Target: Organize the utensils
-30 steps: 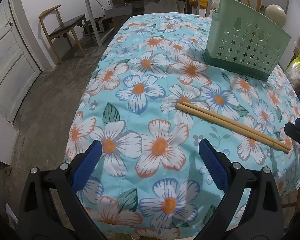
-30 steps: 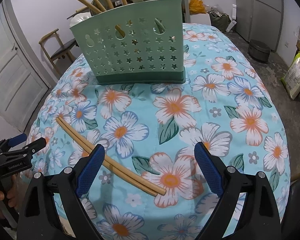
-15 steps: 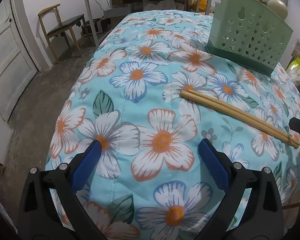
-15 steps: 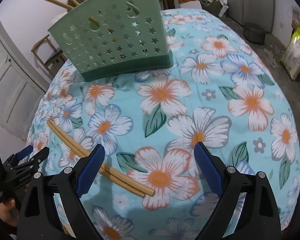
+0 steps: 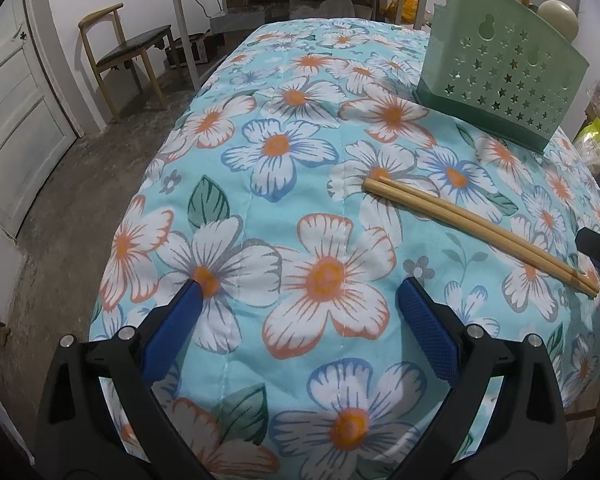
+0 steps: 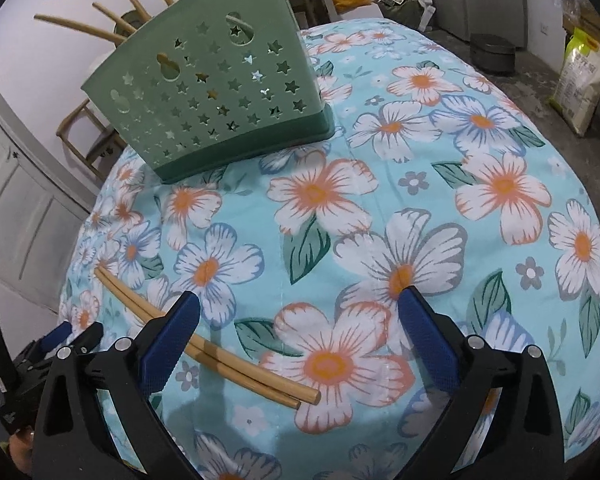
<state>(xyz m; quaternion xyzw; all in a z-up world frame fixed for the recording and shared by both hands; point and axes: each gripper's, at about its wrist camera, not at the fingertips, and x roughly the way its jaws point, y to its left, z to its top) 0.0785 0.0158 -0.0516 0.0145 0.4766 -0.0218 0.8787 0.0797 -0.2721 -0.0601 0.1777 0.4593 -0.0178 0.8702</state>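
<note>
Near the table's front edge lie the chopsticks (image 6: 204, 346), paired and flat, short of the green holder (image 6: 224, 100). Right gripper (image 6: 298, 336) jaws have just been opening, fully spread and empty, straddling them for pickup. Left gripper (image 5: 302, 304) wide, empty.

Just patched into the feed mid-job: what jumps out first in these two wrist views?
The loud floral tablecloth fills both views. On it lies a pair of wooden chopsticks, side by side, ahead and right of the open left gripper; one end reaches in between the fingers of the open right gripper. Behind them stands a green star-punched utensil holder with more sticks poking out of its top.
</note>
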